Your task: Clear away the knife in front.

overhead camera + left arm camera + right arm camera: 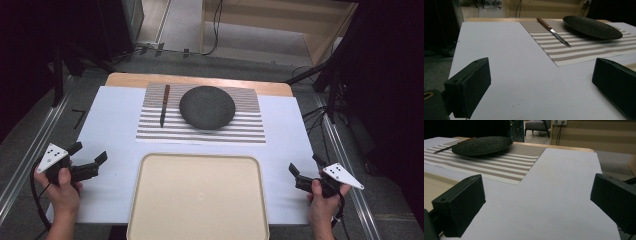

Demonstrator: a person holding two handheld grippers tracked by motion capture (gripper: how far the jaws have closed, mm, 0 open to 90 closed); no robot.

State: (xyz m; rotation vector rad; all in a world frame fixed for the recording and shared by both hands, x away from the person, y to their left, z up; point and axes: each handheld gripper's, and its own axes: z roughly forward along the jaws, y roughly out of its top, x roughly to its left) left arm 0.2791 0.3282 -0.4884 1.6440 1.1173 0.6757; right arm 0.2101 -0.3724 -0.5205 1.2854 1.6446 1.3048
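A dark round plate (207, 107) rests on a striped placemat (200, 131) at the far middle of the white table. A knife (164, 105) with a brown handle lies on the mat just left of the plate. My left gripper (90, 156) hovers at the table's near left, open and holding nothing; in the left gripper view the knife (554, 32) and plate (591, 27) lie far ahead. At the near right my right gripper (306, 166) is open and empty too, with the plate (482, 145) far off to its left.
A large beige tray (197, 197) lies empty at the near middle between the two hands. The white table cover (115, 130) reaches both side edges. Metal rails and black stands flank the table, and cables run on the floor behind.
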